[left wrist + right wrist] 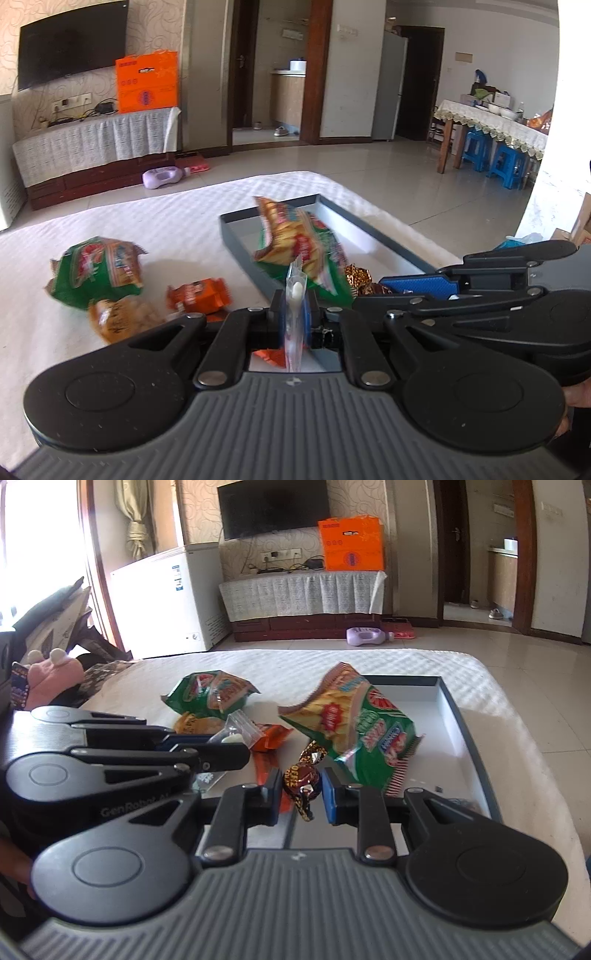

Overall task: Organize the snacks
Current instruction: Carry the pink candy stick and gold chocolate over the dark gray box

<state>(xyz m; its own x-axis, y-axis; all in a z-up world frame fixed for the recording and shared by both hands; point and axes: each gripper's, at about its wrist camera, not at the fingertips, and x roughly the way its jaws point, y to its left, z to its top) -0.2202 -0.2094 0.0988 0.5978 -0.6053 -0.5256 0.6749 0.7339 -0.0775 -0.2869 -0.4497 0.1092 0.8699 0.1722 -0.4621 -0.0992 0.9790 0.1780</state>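
My left gripper [295, 314] is shut on a small clear packet [295, 291] with a white piece inside, held above the bed; it also shows in the right wrist view [231, 733]. My right gripper [301, 792] is shut on a brown foil candy [300, 777], near the front corner of the dark-rimmed tray [452, 716]. A green chip bag [354, 723] lies partly in the tray. A second green chip bag [98, 271], an orange packet [199, 295] and a yellow snack [122, 319] lie on the white bed.
The tray [369, 229] sits on the white bedspread [147, 221]. A pink plush [51, 675] and dark bags lie at the left of the bed. A TV stand [303, 594], white freezer [162, 602] and a purple bottle [365, 635] on the floor are beyond.
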